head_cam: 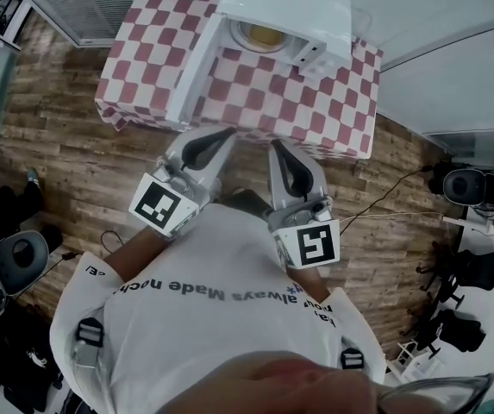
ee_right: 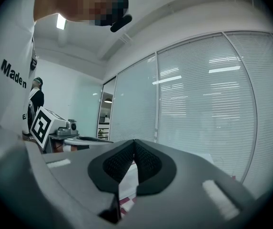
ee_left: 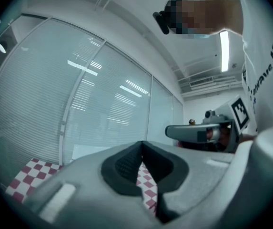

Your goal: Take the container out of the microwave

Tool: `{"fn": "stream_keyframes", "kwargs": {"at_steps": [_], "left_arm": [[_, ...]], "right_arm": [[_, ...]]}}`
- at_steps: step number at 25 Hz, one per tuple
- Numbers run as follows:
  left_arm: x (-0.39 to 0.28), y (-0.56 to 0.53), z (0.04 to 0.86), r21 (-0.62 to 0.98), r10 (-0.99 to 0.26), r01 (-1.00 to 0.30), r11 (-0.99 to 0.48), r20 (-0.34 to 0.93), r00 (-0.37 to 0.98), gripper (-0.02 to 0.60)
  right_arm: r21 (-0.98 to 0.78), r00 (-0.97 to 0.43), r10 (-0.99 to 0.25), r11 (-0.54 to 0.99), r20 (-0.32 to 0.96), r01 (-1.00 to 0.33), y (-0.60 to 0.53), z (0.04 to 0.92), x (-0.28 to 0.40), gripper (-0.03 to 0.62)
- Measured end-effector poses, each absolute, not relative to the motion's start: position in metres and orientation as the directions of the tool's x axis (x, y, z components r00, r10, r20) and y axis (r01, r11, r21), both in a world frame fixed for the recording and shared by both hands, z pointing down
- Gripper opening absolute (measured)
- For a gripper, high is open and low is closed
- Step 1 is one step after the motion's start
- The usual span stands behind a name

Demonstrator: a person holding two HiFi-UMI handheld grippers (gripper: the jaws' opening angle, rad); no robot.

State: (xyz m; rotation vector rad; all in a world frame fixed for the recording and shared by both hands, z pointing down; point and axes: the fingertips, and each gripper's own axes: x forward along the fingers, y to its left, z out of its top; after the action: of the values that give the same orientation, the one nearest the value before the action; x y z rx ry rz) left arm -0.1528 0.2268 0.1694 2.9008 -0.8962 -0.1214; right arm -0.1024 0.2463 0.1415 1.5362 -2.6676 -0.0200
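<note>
- The left gripper [head_cam: 228, 133] and right gripper [head_cam: 277, 147] are held near the person's chest, short of the table [head_cam: 113, 110]. Both have their jaws pressed together with nothing between them.
- The container [head_cam: 259, 34], yellowish, sits inside the microwave [head_cam: 285, 7] on the far part of the table. The door [head_cam: 190, 72] is swung open to the left.
- Risk: closed jaws cannot take the container, and pushing in like this would likely shove it deeper.
- Risk: the open door juts toward the near left, so the left gripper could knock it on the way in.
- Risk: the opening looks tight. A tilted lift might catch the container's rim on it or spill any contents.
- A red-and-white checked cloth [head_cam: 315, 102] covers the table and could bunch if anything drags on it.
- The room has a wood-plank floor [head_cam: 57, 153], cables [head_cam: 384, 210] lying at the right, and glass walls with blinds [ee_left: 103, 94].
</note>
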Motion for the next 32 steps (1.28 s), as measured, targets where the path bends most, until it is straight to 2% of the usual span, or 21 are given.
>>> {"fn": "stream_keyframes", "kwargs": {"at_steps": [14, 32], "left_arm": [[-0.136, 0.197, 0.172, 0.139, -0.559, -0.548, -0.825, -0.053, 0.827, 0.003], [-0.051, 0.086, 0.169, 0.124, -0.582, -0.574, -0.809, -0.044, 0.812, 0.003]], "right_arm": [[0.041, -0.474, -0.88, 0.475, 0.031, -0.879, 0.215, 0.143, -0.083, 0.002], [0.018, -0.488, -0.873, 0.488, 0.007, -0.873, 0.105, 0.144, 0.005, 0.002]]}}
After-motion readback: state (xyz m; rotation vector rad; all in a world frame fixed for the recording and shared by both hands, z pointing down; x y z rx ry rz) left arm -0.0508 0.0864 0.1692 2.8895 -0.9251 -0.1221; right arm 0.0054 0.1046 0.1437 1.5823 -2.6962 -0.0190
